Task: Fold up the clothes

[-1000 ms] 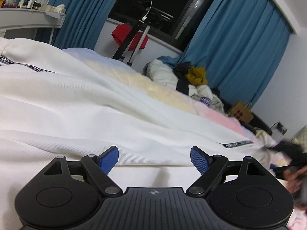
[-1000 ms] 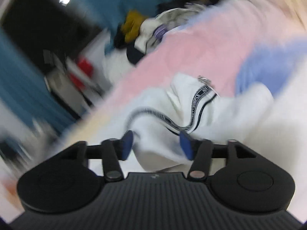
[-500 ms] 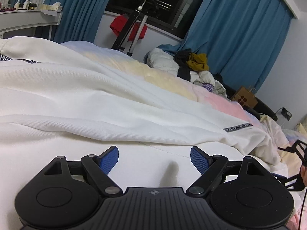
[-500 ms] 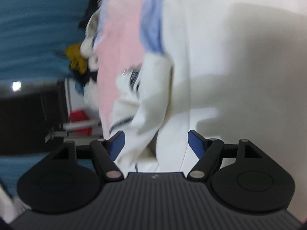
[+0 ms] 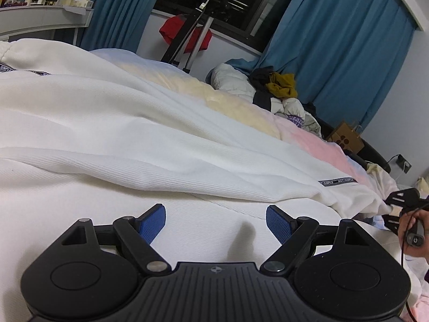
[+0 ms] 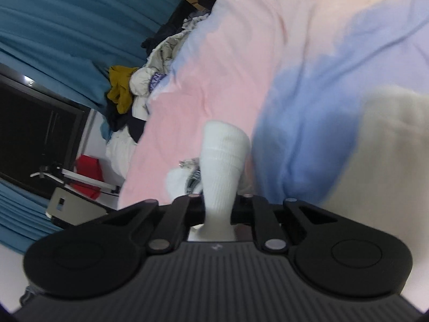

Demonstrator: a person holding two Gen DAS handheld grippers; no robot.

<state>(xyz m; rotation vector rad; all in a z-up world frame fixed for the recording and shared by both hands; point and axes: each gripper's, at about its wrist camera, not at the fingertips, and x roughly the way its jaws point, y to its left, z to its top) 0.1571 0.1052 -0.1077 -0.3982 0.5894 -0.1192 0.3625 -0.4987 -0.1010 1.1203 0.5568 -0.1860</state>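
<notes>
A white ribbed garment with black lettered tape lies spread over the bed. My left gripper is open and empty, low over the garment's near part. My right gripper is shut on a white ribbed cuff of the garment, which sticks up between the jaws. The right gripper also shows in the left wrist view, at the garment's right end, held by a hand.
The bed cover is pastel pink, blue and yellow. A pile of clothes lies at the bed's far end. Blue curtains, a dark window, a tripod with a red cloth and a shelf stand behind.
My right gripper has closed on the white cuff and swung round. My left gripper has stayed open, almost still over the garment.
</notes>
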